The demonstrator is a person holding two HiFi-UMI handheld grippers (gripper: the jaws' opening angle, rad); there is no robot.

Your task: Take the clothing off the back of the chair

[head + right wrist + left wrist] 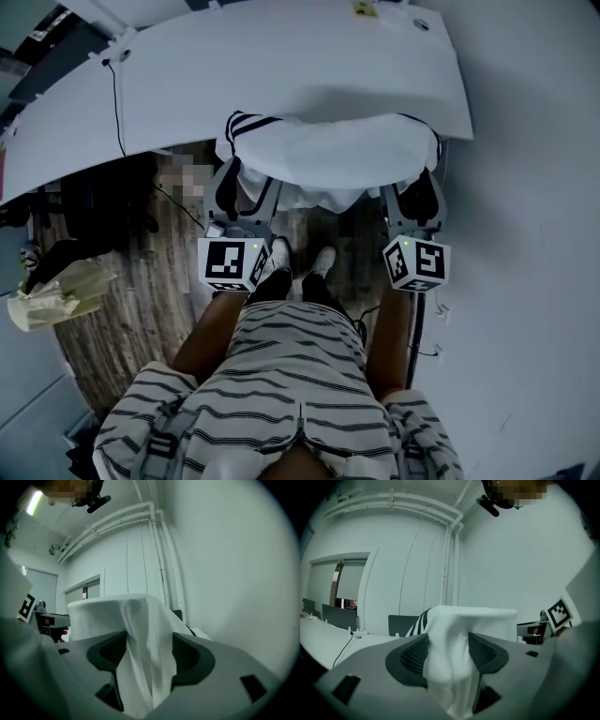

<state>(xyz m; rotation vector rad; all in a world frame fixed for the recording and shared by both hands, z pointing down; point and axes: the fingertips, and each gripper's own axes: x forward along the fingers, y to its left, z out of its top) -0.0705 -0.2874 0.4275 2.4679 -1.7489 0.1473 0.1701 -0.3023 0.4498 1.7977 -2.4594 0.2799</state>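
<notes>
- The clothing is a white piece with a black-striped bit at its left end. It's draped over the chair back right in front of the person, up against the edge of the white desk. The chair back itself is completely covered, so I can't make out its shape.
- It looks like it's just hanging there by its own weight, with the near hem drooping toward the person and nothing pinning it.
- The left gripper is at the striped end with its jaws spread wide. Its own view shows a fold of the white cloth standing in the gap between the pads. The fold looks loose to me, not squeezed.
- The right gripper is at the other end, same deal: jaws wide, cloth running down between them, not clamped.
- One gripper per end makes sense to me. Grab both ends and it should lift off evenly instead of sliding off one side.
- My read is that the grab is lined up but not made yet. Next would be closing on the cloth at both ends, then lifting up and back toward the person.
- Further out are the person's shoes on the wood floor, a cable across the desk, and a crumpled pale bag off to the left.
</notes>
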